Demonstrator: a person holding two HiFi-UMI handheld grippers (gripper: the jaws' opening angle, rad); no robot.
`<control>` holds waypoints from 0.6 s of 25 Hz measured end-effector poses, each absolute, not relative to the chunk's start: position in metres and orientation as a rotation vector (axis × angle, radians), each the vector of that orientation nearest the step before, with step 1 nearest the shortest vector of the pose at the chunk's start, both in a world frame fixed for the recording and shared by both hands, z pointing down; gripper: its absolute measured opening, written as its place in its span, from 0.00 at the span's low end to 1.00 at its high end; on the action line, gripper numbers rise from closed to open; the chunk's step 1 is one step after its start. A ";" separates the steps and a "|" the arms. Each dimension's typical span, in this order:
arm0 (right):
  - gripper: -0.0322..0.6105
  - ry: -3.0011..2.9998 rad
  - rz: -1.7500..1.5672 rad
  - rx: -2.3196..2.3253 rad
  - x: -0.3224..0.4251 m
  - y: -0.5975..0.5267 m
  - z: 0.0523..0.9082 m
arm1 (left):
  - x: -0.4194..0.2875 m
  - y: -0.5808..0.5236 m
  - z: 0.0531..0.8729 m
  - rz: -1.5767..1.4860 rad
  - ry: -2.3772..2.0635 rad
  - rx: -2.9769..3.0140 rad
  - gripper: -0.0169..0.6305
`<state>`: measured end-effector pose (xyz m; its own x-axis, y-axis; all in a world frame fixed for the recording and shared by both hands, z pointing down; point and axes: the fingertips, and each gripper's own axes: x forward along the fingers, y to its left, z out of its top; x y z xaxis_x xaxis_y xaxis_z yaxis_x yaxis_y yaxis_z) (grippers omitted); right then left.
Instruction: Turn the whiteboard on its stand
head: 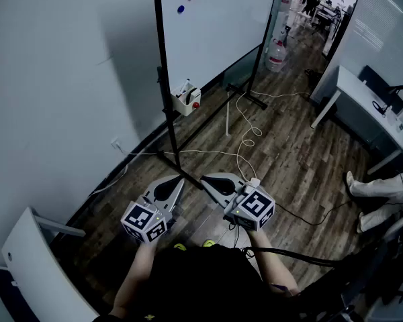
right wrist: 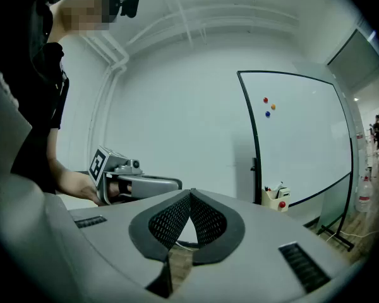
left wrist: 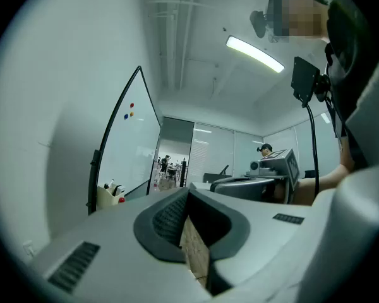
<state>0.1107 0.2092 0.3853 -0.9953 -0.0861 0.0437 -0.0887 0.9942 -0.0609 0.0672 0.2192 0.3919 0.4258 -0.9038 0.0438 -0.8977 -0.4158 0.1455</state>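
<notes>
The whiteboard stands on a black wheeled stand against the grey wall, a short way ahead of me. Red, orange and blue magnets sit near its top, and a small marker box hangs on the near post. My left gripper and right gripper are held side by side, level, just short of the stand's foot. Both are shut with nothing between their jaws. The left gripper view shows the whiteboard at left beyond the shut left gripper. The right gripper view shows the whiteboard at right beyond the shut right gripper.
A white cable snakes over the wood floor by the stand's feet. A water jug stands past the board's far post. A desk and a seated person's legs are at right. A white chair is at lower left.
</notes>
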 end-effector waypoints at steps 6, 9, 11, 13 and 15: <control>0.07 -3.119 0.137 0.143 0.117 0.206 0.385 | 0.071 0.217 0.395 -0.062 -1.608 2.515 0.02; 0.07 -3.118 0.153 0.154 0.119 0.202 0.388 | 0.072 0.216 0.396 -0.061 -1.611 2.508 0.02; 0.07 -3.114 0.161 0.157 0.121 0.200 0.389 | 0.074 0.215 0.396 -0.058 -1.611 2.506 0.02; 0.07 -3.108 0.164 0.158 0.121 0.196 0.391 | 0.075 0.212 0.398 -0.053 -1.611 2.502 0.02; 0.07 -3.100 0.163 0.155 0.122 0.192 0.394 | 0.076 0.210 0.401 -0.048 -1.613 2.496 0.02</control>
